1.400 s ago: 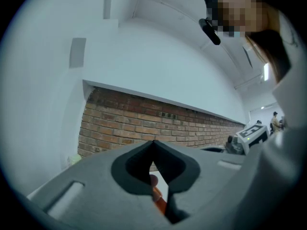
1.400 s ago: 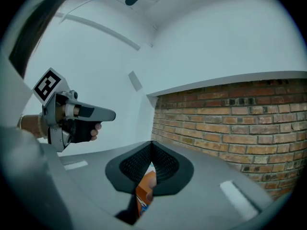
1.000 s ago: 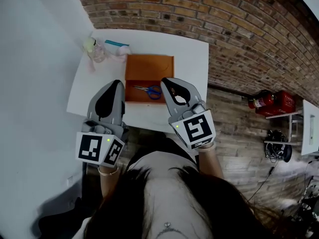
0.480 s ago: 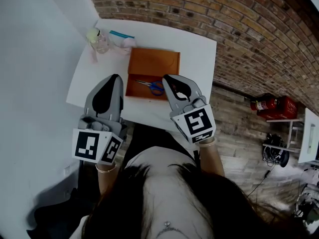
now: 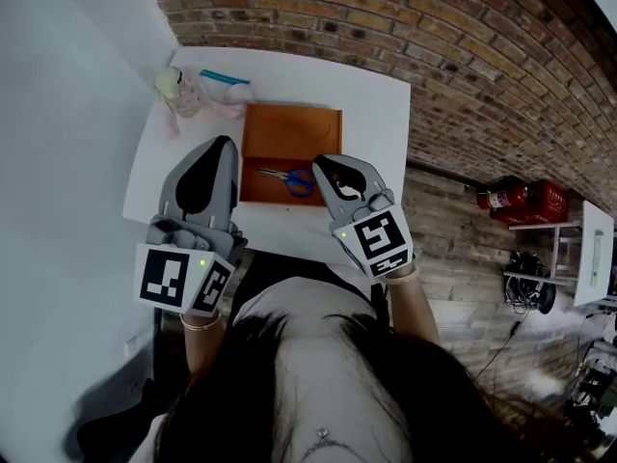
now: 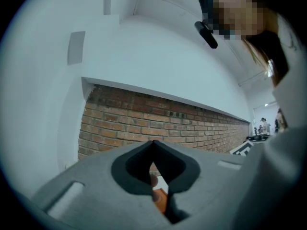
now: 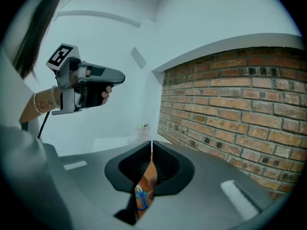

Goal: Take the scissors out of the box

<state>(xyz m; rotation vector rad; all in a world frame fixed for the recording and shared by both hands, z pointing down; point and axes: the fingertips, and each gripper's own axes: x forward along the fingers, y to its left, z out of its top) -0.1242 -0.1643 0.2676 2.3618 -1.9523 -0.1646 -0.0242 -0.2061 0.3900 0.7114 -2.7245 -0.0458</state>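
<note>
**Worktop** (image 5: 376,114): white, set against a brick wall. It carries the box and some small clutter at its far left corner. No change noted.

**Box** (image 5: 289,128): orange, open-topped, at the middle of the worktop. It lies in the same place as a second ago.

**Left claw** (image 5: 218,145): held level above the worktop, left of the box. In the left gripper view its jaws meet at the tips (image 6: 153,145) with nothing between them. It has drifted a little sideways and takes no part yet.

**Right claw** (image 5: 323,160): the item that has changed. It has dipped, nose tilted down, over the box's near right corner. Its jaws were together a second ago and are now opening: the right gripper view shows a thin slit at the tips (image 7: 151,145). Nothing is between them.

**Scissors** (image 5: 289,177): blue-handled, flat on the box floor by its near wall, untouched. They show through the right claw's gap (image 7: 140,199), below and beyond it.

**Assessment**: this is likely the approach to a pick. The jaws seem too narrow yet for the handles.
</note>
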